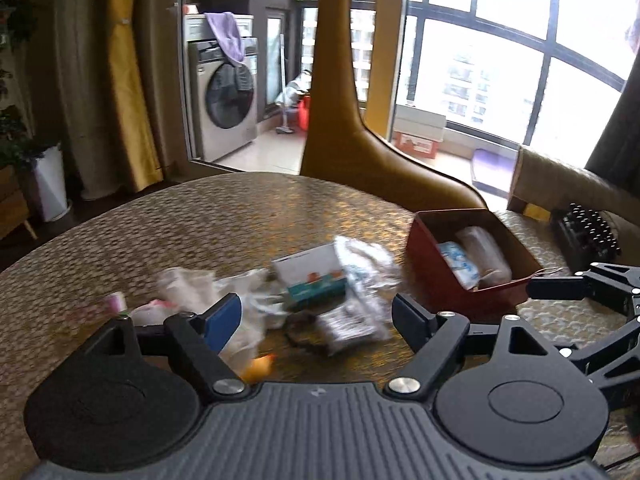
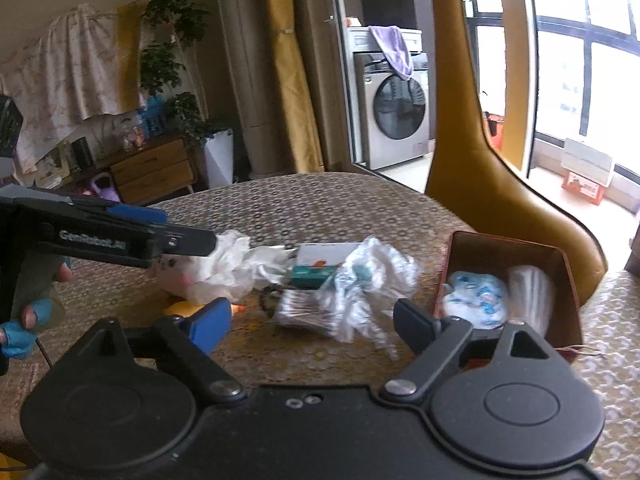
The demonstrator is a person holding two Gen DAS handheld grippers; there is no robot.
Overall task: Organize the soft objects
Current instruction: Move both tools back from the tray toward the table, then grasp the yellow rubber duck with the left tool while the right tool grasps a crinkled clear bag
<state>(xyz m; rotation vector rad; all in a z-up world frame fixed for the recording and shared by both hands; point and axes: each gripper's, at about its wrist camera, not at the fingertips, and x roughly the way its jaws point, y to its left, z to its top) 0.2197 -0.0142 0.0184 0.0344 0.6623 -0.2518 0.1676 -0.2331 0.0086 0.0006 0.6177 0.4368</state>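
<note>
Hovering over a round woven tabletop (image 1: 224, 216), the left gripper (image 1: 316, 316) and right gripper (image 2: 312, 320) both gape wide and empty, probably ready to pick from the loose packets (image 2: 360, 280) heaped mid-table. Right of the heap, a red box (image 2: 516, 248) already holds two soft packs (sorted, apparently); a yellow chair (image 1: 340, 120) and washing machine (image 1: 224, 96) stand behind.
</note>
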